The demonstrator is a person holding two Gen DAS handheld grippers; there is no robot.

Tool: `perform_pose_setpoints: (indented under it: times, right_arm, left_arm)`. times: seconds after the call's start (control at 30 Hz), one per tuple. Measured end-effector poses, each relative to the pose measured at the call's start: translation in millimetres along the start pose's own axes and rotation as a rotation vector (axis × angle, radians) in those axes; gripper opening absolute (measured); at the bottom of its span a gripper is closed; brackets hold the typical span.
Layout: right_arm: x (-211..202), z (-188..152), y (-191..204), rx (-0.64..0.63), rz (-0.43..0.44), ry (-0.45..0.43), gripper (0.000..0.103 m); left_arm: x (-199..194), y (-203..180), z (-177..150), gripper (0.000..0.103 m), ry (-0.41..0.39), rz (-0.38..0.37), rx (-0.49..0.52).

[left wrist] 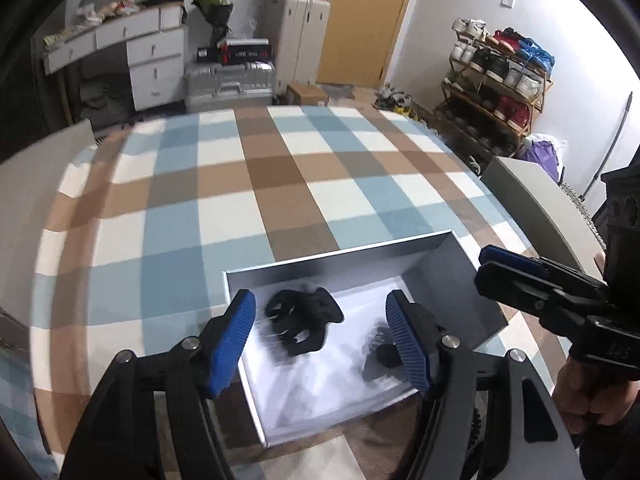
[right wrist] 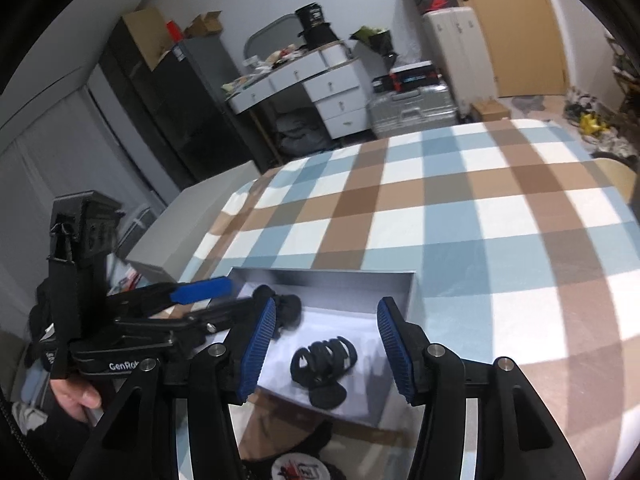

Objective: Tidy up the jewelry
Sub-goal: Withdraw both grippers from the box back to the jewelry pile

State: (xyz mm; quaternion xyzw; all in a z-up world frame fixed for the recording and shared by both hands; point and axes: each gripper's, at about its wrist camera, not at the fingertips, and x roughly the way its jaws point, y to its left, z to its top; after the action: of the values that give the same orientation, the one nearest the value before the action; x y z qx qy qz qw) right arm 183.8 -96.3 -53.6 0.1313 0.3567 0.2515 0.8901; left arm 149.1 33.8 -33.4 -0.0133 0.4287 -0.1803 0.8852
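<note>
An open grey box (left wrist: 332, 258) with a white floor sits on the checked cloth near the front edge. Two black hair claw clips lie in it. One clip (left wrist: 304, 320) is blurred, between my left gripper's (left wrist: 320, 316) open fingers. The other clip (left wrist: 384, 350) is partly hidden behind the left gripper's right pad. In the right wrist view the box (right wrist: 400, 280) holds one clip (right wrist: 324, 364) between my right gripper's (right wrist: 326, 328) open fingers, and the other (right wrist: 286, 306) lies further left. The right gripper also shows in the left wrist view (left wrist: 496, 266) at the box's right side.
The blue, brown and white checked cloth (left wrist: 260, 184) covers the table. Grey box lids or boards stand at the table's left edge (left wrist: 36, 184) and right edge (left wrist: 528, 200). A shoe rack (left wrist: 496, 76), drawers and suitcases stand beyond the table.
</note>
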Motion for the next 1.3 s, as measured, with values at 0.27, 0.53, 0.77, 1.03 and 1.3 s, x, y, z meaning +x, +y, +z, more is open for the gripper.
perform_pose_setpoints:
  times: [0.27, 0.53, 0.77, 1.03, 1.3]
  right_arm:
    - [-40.0, -8.0, 25.7, -0.077, -0.050, -0.116, 0.074]
    - [-90.9, -26.4, 44.6, -0.116, -0.047, -0.267, 0.103]
    - [-117.8, -47.6, 42.7, -0.062, 0.025, -0.256, 0.103]
    - [-123.1, -89.3, 50.9, -0.170, -0.055, -0.266, 0.103]
    - [-96.2, -140.2, 36.6, -0.086, 0.008, -0.104, 0.103]
  left_arm:
    - [-39.7, -13.7, -7.4, 0.064, -0.094, 0.081, 0.025]
    - [-75.0, -18.8, -18.3, 0.083, -0.204, 0.196, -0.025]
    - [-96.0, -33.9, -42.0, 0.097, -0.264, 0.233, -0.030]
    - [-111.6, -41.4, -77.2, 0.102, -0.334, 0.299, -0.043]
    - [-94.4, -30.1, -124.2, 0.102, -0.263, 0.302, -0.133]
